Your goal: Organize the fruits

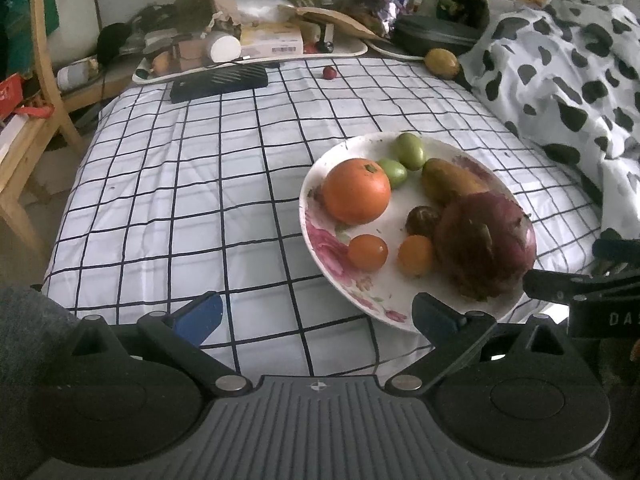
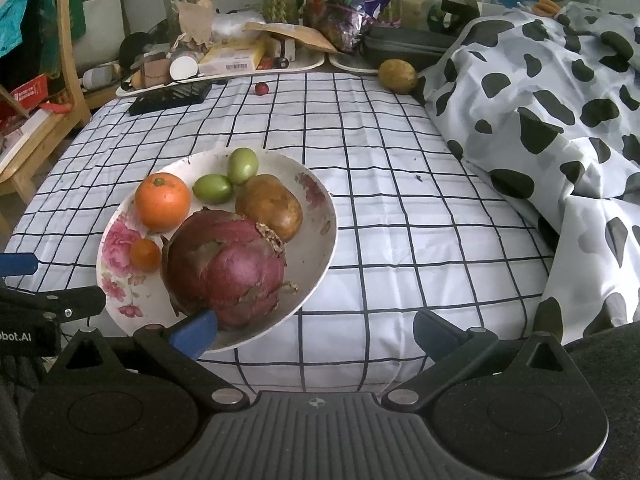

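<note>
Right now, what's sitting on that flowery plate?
On the plate: a big orange fruit, two green ones, a brownish mango, a dragon fruit, two small orange fruits and a dark one. Anything under the dragon fruit is hidden.

Home bedroom: checked bedsheet (image 1: 200, 184), cow-print duvet (image 2: 540, 120), cluttered tray (image 1: 256, 60) etc.

Left tongs (image 1: 316, 314) — jaws spread wide, blue-padded fingers (image 1: 200, 316) well apart, nothing between them. Held low and level, pointing forward.

Right tongs (image 2: 314, 330) — jaws likewise spread wide, blue pads (image 2: 196, 330) far apart, nothing gripped. Same low, forward-pointing pose.

The two sit side by side: the right tongs' black frame shows at the right edge of the left wrist view, and the left tongs' frame and blue finger at the left edge of the right wrist view.
</note>
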